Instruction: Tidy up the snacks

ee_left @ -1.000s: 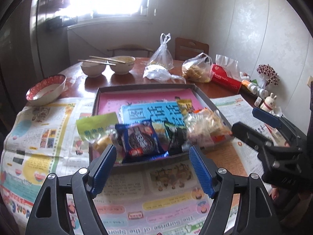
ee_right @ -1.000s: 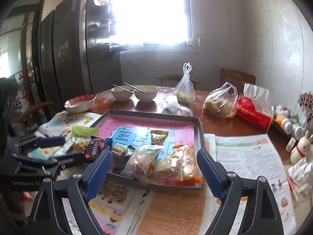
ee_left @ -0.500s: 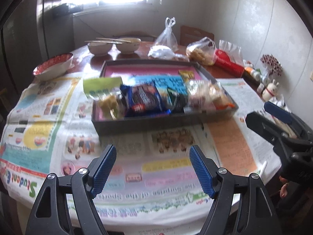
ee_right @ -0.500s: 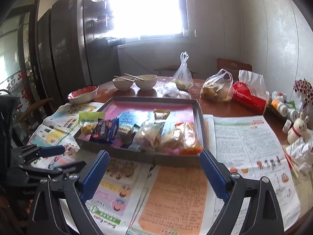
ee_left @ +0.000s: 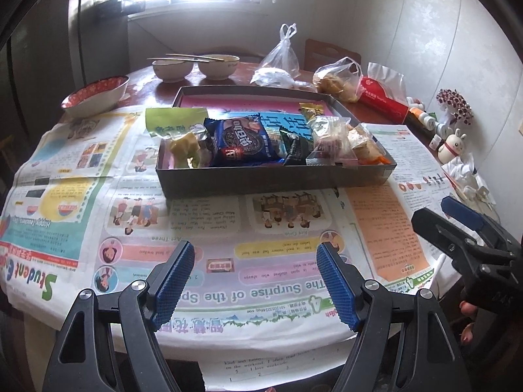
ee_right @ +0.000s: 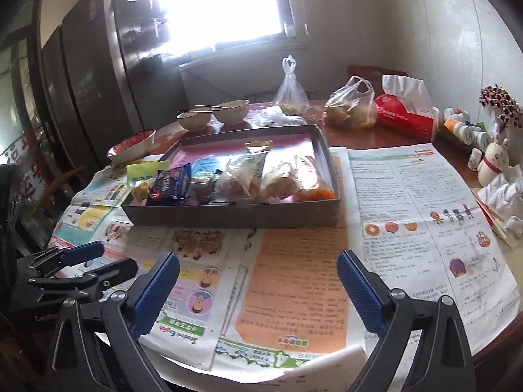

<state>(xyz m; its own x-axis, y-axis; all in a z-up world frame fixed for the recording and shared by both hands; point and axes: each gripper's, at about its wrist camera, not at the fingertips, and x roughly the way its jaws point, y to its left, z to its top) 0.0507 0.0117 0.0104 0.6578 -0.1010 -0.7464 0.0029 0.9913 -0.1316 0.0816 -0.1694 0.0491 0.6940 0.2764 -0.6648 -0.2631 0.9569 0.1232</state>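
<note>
Several snack packets sit bunched along the near wall of the grey tray (ee_left: 274, 176), far half of the tray bare. Likely reason: packets were dropped in from the near side, so they pile against that wall. From left to right: green packet (ee_left: 173, 124) leaning over the tray's left rim, blue cookie pack (ee_left: 242, 140) propped on its neighbours, dark green sachet (ee_left: 295, 147), clear bags of pastries (ee_left: 340, 140) at the right corner.

Left gripper (ee_left: 253, 282): fingers apart, nothing between them, hovering over the newspaper (ee_left: 196, 222) near the counter edge. Right gripper (ee_right: 258, 289): fingers opening, nothing between them, likewise over newspaper, just right of the left one.

Judgement: both tools sit clear of the tray, so no packet is in hand; sorting has either ended or paused.

Room: the newspaper strip between tray and near counter edge is open. Far side is crowded with bowls (ee_left: 196, 67), tied plastic bags (ee_left: 284, 55) and a red tissue pack (ee_left: 382, 98). Right edge carries small bottles and a rabbit figure (ee_left: 452, 145). Approach to the tray is best from the near side, over its low wall.
</note>
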